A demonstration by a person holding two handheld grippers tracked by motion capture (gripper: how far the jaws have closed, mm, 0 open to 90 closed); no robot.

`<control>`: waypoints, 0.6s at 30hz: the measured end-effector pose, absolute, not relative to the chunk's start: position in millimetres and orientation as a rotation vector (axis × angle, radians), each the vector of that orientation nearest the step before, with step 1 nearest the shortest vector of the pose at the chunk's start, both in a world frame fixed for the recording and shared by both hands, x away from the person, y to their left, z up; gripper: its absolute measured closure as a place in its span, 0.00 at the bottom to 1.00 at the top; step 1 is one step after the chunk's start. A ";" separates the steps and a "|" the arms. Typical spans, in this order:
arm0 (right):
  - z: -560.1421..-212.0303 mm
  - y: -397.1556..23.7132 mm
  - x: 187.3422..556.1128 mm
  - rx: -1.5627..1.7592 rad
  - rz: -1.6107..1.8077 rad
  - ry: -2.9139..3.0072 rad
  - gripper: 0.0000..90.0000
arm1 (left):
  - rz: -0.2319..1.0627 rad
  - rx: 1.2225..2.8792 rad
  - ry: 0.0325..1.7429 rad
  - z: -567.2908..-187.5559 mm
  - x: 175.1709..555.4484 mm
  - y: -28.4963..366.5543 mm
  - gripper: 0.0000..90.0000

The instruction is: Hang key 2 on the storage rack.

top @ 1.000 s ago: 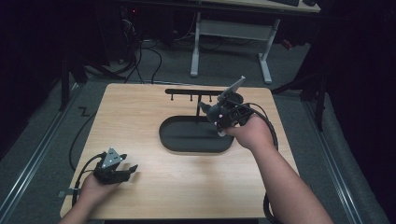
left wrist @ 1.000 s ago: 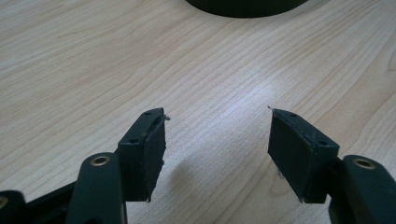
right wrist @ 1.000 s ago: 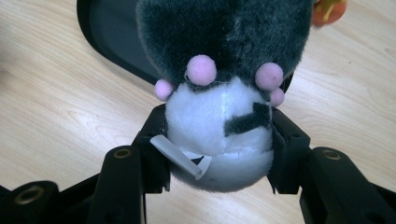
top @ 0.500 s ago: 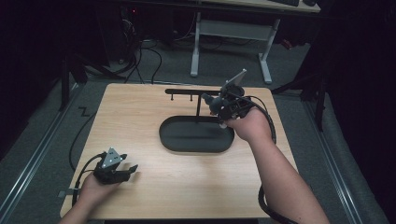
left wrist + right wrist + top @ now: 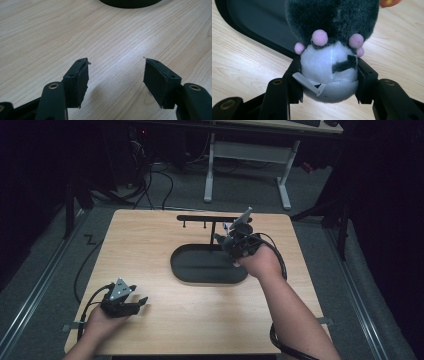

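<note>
In my right gripper view the plush toy was cut off at the top, so I could make out only grey fur, four pink pompoms, a white belly and a small white tag; what animal it was I could not tell. The right gripper had its fingers clenched on the white belly, one pad on each side. From above, the toy was hidden behind my hand, at the far right rim of the black oval tray, just beside the tray's thin black hook rack. The left gripper sat well apart from the tray, near its front left, fingers released over bare pale wood-grain table.
</note>
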State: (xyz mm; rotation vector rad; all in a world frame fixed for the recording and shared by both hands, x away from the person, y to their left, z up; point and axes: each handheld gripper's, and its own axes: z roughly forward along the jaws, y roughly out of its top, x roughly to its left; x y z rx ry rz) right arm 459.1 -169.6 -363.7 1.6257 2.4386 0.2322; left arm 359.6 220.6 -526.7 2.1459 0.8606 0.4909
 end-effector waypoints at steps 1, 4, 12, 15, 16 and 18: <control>-368.0 -168.8 460.8 1.628 0.233 2.442 0.56 | 0.490 2.147 0.860 -526.8 359.6 220.6 0.41; -379.8 -167.3 466.5 1.639 0.265 2.448 0.55 | 0.493 2.149 0.858 -527.4 359.7 220.2 0.41; -401.4 -164.8 476.2 1.676 0.357 2.423 0.41 | 0.498 2.170 0.845 -528.1 358.9 217.9 0.41; -406.5 -166.6 473.5 1.695 0.390 2.409 0.32 | 0.494 2.171 0.845 -528.3 358.8 217.5 0.41; -407.4 -167.7 471.6 1.700 0.395 2.406 0.31 | 0.491 2.171 0.843 -528.3 358.7 217.3 0.41; -409.8 -170.9 465.4 1.699 0.416 2.387 0.30 | 0.488 2.168 0.842 -529.1 358.6 216.3 0.41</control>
